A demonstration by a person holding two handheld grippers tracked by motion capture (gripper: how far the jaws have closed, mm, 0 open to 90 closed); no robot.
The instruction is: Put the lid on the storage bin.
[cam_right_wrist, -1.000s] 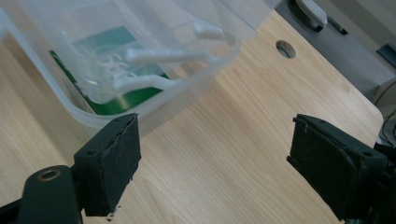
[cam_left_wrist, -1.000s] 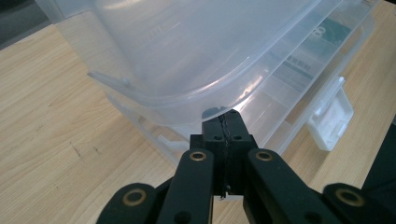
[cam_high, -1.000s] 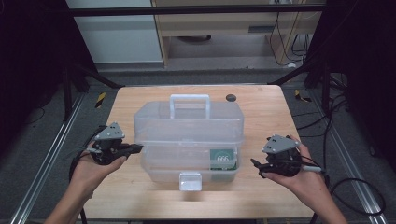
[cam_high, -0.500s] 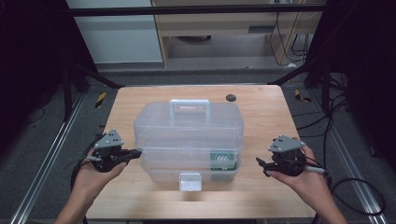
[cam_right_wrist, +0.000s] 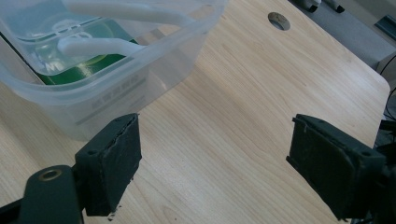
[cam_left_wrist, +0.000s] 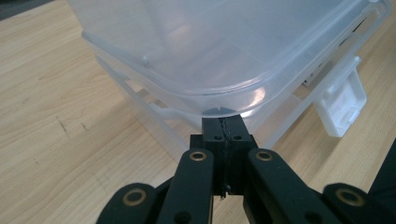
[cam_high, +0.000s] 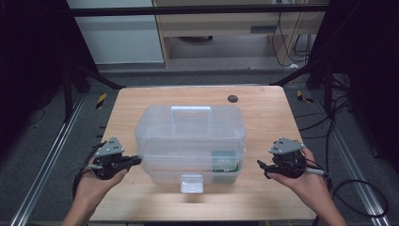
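A clear plastic box (cam_high: 190,141) with a lid, a top handle (cam_high: 190,109) and a white front latch (cam_high: 191,183) stands in the middle of the wooden table (cam_high: 263,117). A green item (cam_high: 225,161) lies inside at its right front. My left gripper (cam_high: 137,160) is shut with nothing in it. Its tips (cam_left_wrist: 224,127) are at the box's (cam_left_wrist: 210,46) left front corner, just under the lid's rim. My right gripper (cam_high: 262,168) stands open a short way off the box's right side. Between its pads (cam_right_wrist: 114,158) is only bare table.
A round hole (cam_high: 232,98) sits in the tabletop behind the box, also in the right gripper view (cam_right_wrist: 279,20). Bare wood lies to the right of the box and along the front edge. Metal rails and cables run along the floor on both sides.
My left gripper has sunk and drawn a little toward the front of the table, still shut. The right gripper has barely shifted.
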